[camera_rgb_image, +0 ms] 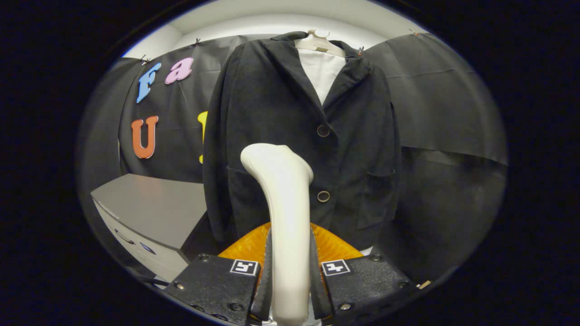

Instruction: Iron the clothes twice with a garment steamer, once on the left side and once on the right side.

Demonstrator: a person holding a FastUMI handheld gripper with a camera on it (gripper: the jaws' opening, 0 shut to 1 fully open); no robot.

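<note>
Garment steamer (283, 190), clamped between the jaws, stands upright just before the jacket's (272, 113) lower front.

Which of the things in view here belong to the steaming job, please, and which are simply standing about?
Part of the job:
- garment steamer, its handle clamped between the fingers of the gripper
- dark jacket on a hanger, just beyond the steamer's head

Just standing about:
- grey cabinet beside the jacket
- white shirt under the jacket
</note>
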